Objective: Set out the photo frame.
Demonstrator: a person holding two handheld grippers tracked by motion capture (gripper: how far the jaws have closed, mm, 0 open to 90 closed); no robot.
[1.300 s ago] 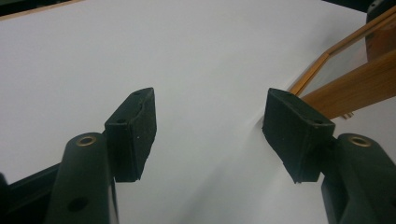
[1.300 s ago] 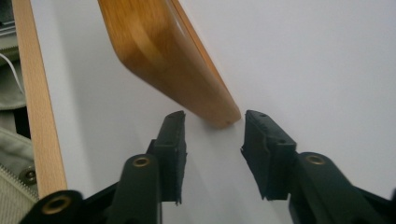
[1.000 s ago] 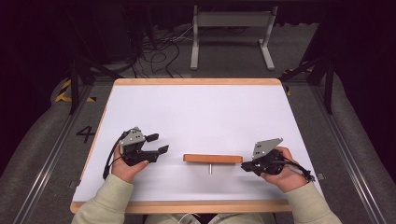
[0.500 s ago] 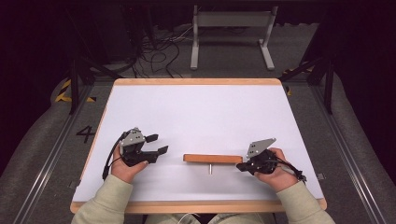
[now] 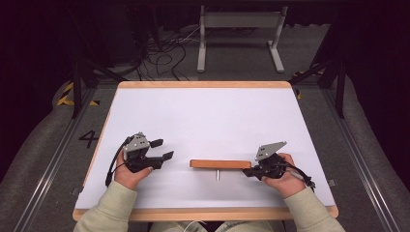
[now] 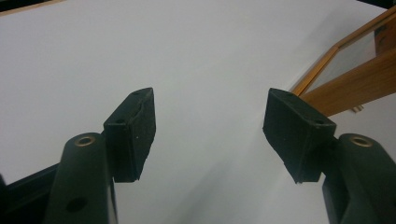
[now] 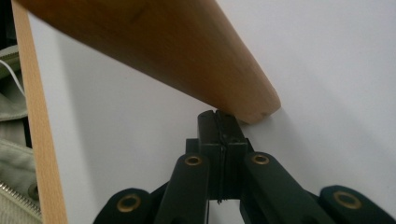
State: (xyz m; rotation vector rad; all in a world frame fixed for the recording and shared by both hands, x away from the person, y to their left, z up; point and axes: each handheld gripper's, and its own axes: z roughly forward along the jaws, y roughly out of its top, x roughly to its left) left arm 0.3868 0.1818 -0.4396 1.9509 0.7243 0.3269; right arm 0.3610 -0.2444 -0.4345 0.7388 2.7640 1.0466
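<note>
A wooden bar point(image 5: 220, 164) lies flat near the front of the white table point(image 5: 208, 121), with a short metal pin point(image 5: 217, 175) sticking out of its near side. My right gripper point(image 5: 247, 172) is shut with nothing between its jaws, and its tips rest against the bar's right end. The right gripper view has the closed jaws point(image 7: 219, 119) just under the rounded end of the bar point(image 7: 177, 51). My left gripper point(image 5: 163, 149) stands open a short way left of the bar, not touching it. Between its pads point(image 6: 212, 126) is bare table, and the bar point(image 6: 355, 86) lies off to the right.
The table's wooden front edge point(image 5: 208, 213) runs just below both hands. A metal stand point(image 5: 239, 38) and loose cables point(image 5: 159, 53) sit on the floor behind the table. A pale sleeve point(image 7: 14, 154) lies beside the table's edge.
My right gripper has shifted slightly left and now meets the bar's right end. The bar and the left gripper have not moved.
</note>
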